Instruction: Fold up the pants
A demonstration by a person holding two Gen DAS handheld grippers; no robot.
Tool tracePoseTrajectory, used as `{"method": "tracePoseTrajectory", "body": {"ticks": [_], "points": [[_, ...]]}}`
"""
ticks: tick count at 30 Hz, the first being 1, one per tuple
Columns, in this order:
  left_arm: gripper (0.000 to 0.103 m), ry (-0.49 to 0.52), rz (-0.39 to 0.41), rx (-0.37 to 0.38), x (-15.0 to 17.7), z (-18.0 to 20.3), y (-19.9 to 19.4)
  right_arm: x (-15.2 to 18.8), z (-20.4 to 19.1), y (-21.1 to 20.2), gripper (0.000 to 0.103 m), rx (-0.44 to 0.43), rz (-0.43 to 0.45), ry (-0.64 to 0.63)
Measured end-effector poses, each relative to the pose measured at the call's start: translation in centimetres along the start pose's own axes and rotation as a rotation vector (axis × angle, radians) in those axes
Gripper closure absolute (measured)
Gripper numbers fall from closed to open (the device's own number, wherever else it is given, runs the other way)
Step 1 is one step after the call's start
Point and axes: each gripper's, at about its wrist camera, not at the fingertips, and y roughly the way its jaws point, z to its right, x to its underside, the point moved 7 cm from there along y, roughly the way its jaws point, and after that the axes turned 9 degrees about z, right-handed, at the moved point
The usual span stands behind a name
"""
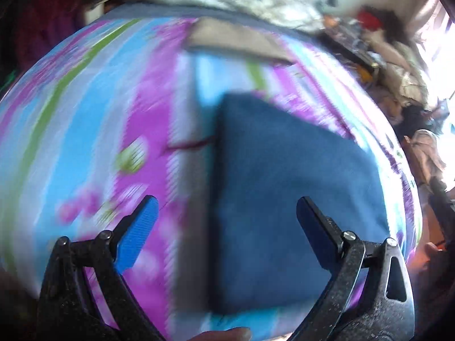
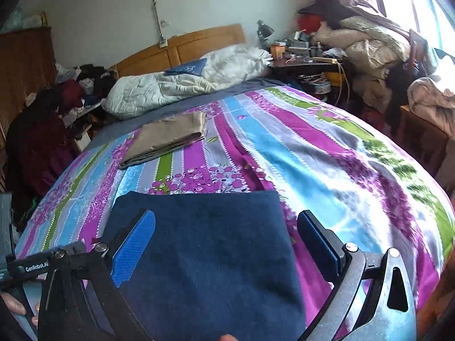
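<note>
Dark blue pants [image 2: 204, 250] lie folded into a flat rectangle on the striped floral bedspread [image 2: 312, 153]. My right gripper [image 2: 226, 227] hovers over them, open, with nothing between its blue pads. In the blurred left wrist view the same blue pants [image 1: 284, 193] lie on the bedspread [image 1: 85, 113] under my left gripper [image 1: 226, 216], which is open too; its left finger is over the bedspread, its right finger over the pants. A tan folded garment [image 2: 167, 139] lies farther up the bed, also seen as a tan garment [image 1: 236, 42] in the left view.
A rumpled white duvet [image 2: 182, 82] and a blue pillow [image 2: 187, 68] lie by the wooden headboard [image 2: 182, 48]. A cluttered nightstand [image 2: 307, 59] and piles of bedding [image 2: 369, 45] stand at the right. Dark clothes [image 2: 42, 125] are heaped at the left.
</note>
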Motion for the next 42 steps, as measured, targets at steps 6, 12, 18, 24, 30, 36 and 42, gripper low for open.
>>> {"method": "tracePoseTrajectory", "body": {"ticks": [6,12,18,24,30,36,42], "points": [[0.005,-0.022,0.048,0.112,-6.2,3.8,8.6,-0.1,-1.0,11.8,0.010,-0.076,-0.103,-0.042],[0.000,-0.060,-0.040,-0.049,-5.7,-0.6,16.3,3.3,7.0,19.7,0.031,0.041,-0.289,0.207],[0.006,0.005,0.010,-0.024,-5.1,-0.7,11.7,1.3,5.2,12.5,0.030,-0.038,-0.204,0.116],[0.000,0.071,0.048,0.098,2.3,0.2,0.4,6.4,1.0,2.6,0.028,-0.157,-0.182,0.001],[0.000,0.068,0.047,0.035,9.2,-2.7,1.5,11.7,0.0,1.6,0.024,-0.052,-0.132,-0.179],[0.000,0.177,0.080,0.075,5.3,3.2,-2.7,5.1,2.7,-4.1,0.000,-0.078,0.002,-0.136],[0.000,0.227,-0.018,0.252,4.5,16.5,-0.1,0.8,18.2,-4.8,0.000,0.332,-0.038,-0.176]]}}
